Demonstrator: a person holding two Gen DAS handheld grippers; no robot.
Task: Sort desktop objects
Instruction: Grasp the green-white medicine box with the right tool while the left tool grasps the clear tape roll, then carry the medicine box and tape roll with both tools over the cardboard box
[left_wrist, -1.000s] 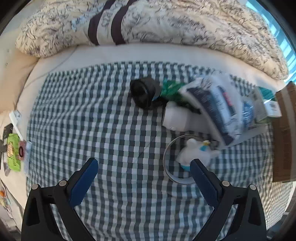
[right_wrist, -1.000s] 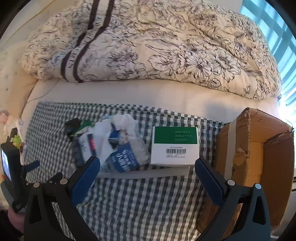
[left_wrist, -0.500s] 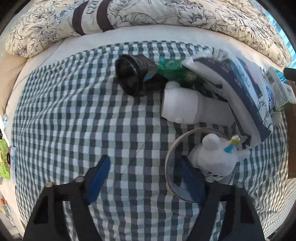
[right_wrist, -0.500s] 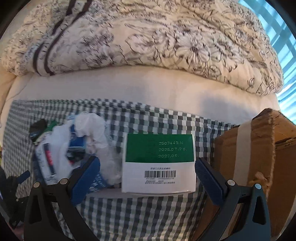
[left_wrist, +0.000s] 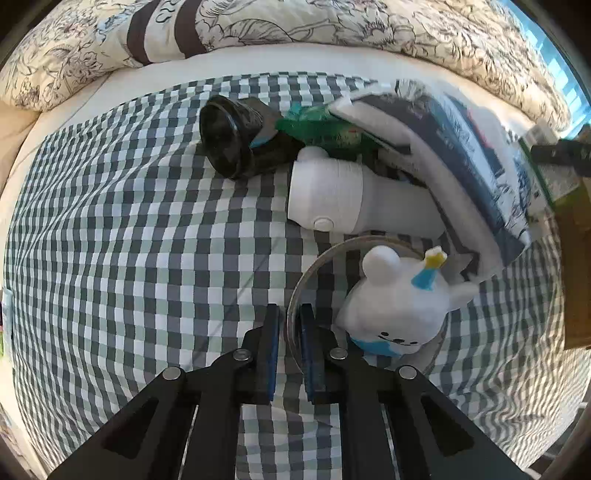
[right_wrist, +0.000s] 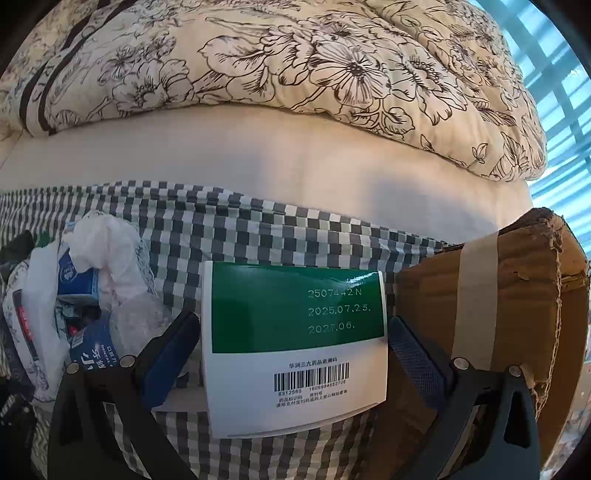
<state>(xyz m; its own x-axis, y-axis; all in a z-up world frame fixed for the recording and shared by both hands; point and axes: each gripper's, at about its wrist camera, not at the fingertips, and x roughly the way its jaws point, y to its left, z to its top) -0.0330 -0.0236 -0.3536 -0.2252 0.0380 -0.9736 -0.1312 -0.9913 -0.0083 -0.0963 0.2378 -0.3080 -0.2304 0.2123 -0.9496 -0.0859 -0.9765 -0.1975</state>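
The left gripper (left_wrist: 289, 325) is pinching the near rim of a clear round plastic ring (left_wrist: 295, 299) lying on the green checked cloth (left_wrist: 147, 240), with a white bear figurine (left_wrist: 399, 306) standing inside it. The right gripper (right_wrist: 293, 339) is holding its fingers (right_wrist: 173, 347) spread around a green-and-white cardboard box (right_wrist: 295, 339) beside a brown carton (right_wrist: 517, 314)
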